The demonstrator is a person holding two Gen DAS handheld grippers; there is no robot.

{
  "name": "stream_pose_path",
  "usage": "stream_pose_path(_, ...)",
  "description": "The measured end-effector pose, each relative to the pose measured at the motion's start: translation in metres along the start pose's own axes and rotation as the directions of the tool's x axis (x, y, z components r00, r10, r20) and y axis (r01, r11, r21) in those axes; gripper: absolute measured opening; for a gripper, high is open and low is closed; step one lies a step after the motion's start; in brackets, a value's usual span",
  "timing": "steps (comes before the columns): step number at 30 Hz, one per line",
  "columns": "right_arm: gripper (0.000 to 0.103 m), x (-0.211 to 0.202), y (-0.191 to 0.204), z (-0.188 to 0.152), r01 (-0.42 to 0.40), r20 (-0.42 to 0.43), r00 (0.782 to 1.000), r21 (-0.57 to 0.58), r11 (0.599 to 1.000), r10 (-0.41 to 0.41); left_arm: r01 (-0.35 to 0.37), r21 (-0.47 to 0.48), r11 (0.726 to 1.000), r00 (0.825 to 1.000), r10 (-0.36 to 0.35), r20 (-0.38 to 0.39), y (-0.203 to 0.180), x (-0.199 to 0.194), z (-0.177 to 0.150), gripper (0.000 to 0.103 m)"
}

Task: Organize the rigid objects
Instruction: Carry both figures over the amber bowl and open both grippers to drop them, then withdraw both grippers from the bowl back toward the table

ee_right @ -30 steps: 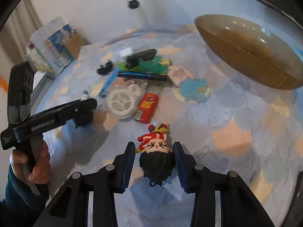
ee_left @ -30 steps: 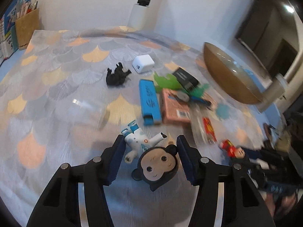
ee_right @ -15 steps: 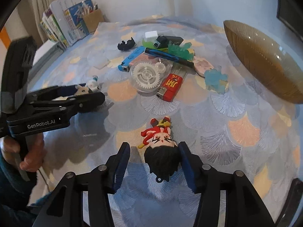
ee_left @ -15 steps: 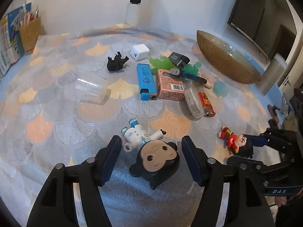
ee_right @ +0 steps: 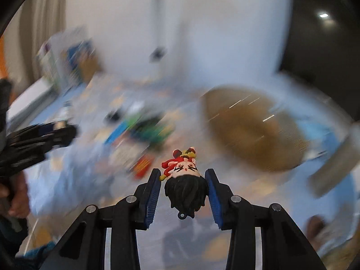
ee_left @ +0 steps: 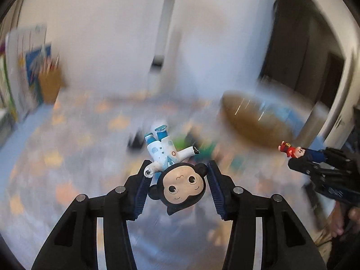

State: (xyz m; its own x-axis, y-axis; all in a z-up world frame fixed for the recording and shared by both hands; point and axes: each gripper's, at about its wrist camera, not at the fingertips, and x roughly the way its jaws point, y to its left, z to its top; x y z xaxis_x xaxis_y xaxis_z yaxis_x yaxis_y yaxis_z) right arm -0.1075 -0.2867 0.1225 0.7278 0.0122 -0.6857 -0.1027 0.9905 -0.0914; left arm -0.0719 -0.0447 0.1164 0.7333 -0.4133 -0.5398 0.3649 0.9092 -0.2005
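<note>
Figurines are the business here, one in each claw, both lifted clear above a table (ee_left: 33, 180) spread with a pale scallop-patterned cloth that is heavily blurred in both views. On that table, toward the right, sits a big brown oval bowl (ee_right: 254, 132), and left of it a smeared heap of small things (ee_right: 139, 135) in blue, green and red, too blurred to tell apart. At the far left edge stand a brown pencil holder (ee_left: 49, 85) and some books. The left gripper (ee_left: 177, 180) is closing on a monkey figurine (ee_left: 182, 186): its blue pads press the sides of the dark round head, while the white and blue body sticks out forward, feet away from the camera. The right gripper (ee_right: 183, 186) is likewise closing on a black-haired doll (ee_right: 185, 191), pads tight on the hair, the face upside down and the red outfit pointing forward. In the left view that doll shows small at the right, held out over the bowl's near edge.
</note>
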Motion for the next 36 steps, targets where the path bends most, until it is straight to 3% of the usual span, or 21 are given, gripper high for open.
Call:
stream_pose_path(3, 0.039, -0.031, -0.051, 0.026, 0.038, 0.095, 0.994, 0.102, 0.994, -0.048, 0.062, 0.053, 0.997, 0.991, -0.068, 0.114, -0.028, -0.012, 0.045, 0.046)
stream_pose_path(7, 0.040, -0.037, -0.089, 0.049, 0.093, 0.142, 0.983, 0.168, 0.981, -0.118, 0.137, 0.104, 0.985, 0.980, -0.150, 0.129, -0.063, 0.018, 0.091, 0.046)
stream_pose_path(9, 0.040, -0.023, -0.098, 0.053, 0.087, 0.127, 0.986, 0.193, 0.977, -0.112, 0.173, 0.094, 0.980, 0.979, -0.182, 0.094, -0.081, 0.051, 0.100, 0.046)
stream_pose_path(12, 0.040, 0.021, -0.111, 0.051, 0.073, 0.033, 0.996, 0.235, 0.969, -0.083, 0.216, 0.070, 0.974, 0.976, -0.216, -0.002, -0.104, 0.102, 0.084, 0.046)
stream_pose_path(16, 0.040, 0.076, -0.125, 0.034, 0.038, -0.114, 0.993, 0.290, 0.956, -0.005, 0.275, 0.040, 0.961, 0.952, -0.267, -0.147, -0.126, 0.156, 0.057, 0.046)
stream_pose_path(19, 0.040, 0.084, -0.129, 0.030, 0.047, -0.142, 0.990, 0.281, 0.959, -0.007, 0.300, 0.016, 0.954, 0.939, -0.292, -0.183, -0.132, 0.174, 0.051, 0.046)
stream_pose_path(22, 0.040, 0.086, -0.131, 0.030, 0.061, -0.161, 0.987, 0.267, 0.962, -0.018, 0.292, 0.010, 0.956, 0.938, -0.285, -0.197, -0.135, 0.185, 0.052, 0.046)
stream_pose_path(24, 0.040, 0.089, -0.137, 0.030, 0.056, -0.174, 0.985, 0.267, 0.962, -0.009, 0.301, 0.004, 0.954, 0.935, -0.294, -0.200, -0.135, 0.188, 0.050, 0.048)
stream_pose_path(26, 0.041, 0.087, -0.138, 0.029, 0.068, -0.178, 0.984, 0.275, 0.959, -0.019, 0.313, -0.006, 0.950, 0.933, -0.309, -0.187, -0.133, 0.183, 0.052, 0.070)
stream_pose_path(27, 0.041, 0.081, -0.138, 0.029, 0.073, -0.171, 0.985, 0.275, 0.959, -0.026, 0.322, -0.015, 0.947, 0.932, -0.320, -0.170, -0.131, 0.178, 0.054, 0.073)
stream_pose_path(30, 0.047, 0.053, -0.138, 0.034, 0.070, -0.117, 0.992, 0.290, 0.955, -0.037, 0.359, -0.034, 0.933, 0.926, -0.361, -0.112, -0.111, 0.145, 0.069, 0.075)
stream_pose_path(35, 0.055, 0.004, -0.121, 0.046, 0.069, -0.025, 0.998, 0.260, 0.963, -0.064, 0.330, -0.055, 0.942, 0.944, -0.330, 0.021, -0.059, 0.074, 0.083, 0.083)
stream_pose_path(36, 0.061, -0.004, -0.115, 0.048, 0.061, -0.009, 0.998, 0.251, 0.966, -0.061, 0.315, -0.072, 0.946, 0.949, -0.313, 0.041, -0.044, 0.058, 0.083, 0.085)
